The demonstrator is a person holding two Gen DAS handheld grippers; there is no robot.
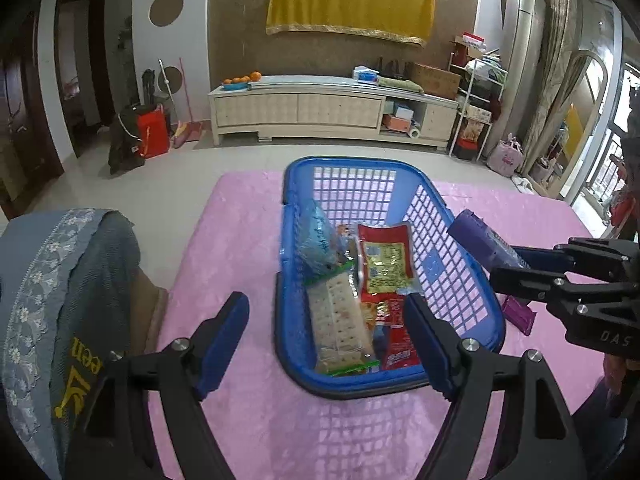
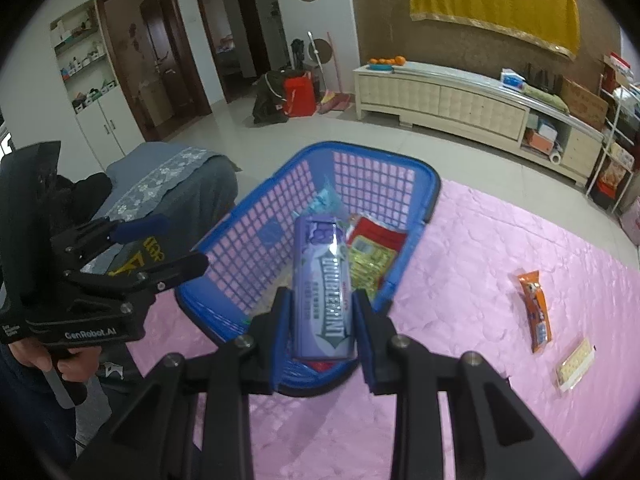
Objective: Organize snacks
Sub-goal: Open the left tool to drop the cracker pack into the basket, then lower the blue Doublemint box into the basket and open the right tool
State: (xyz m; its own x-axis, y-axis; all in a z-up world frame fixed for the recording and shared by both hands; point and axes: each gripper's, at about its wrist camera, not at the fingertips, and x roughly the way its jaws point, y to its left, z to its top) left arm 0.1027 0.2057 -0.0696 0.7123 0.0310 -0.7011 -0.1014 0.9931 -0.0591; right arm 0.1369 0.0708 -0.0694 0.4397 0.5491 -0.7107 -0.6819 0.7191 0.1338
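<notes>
Two grippers work over the basket: right gripper is clenched on the mint pack, held just above the basket's near end w/ the pack pointing into it, prob. so it can drop in beside the snacks already inside. Left gripper is released, jaws wide w/ nothing between, basket just ahead of it. To the right gripper's right, an orange bar & a cracker pack lie on the pink bench, not yet sorted.
</notes>
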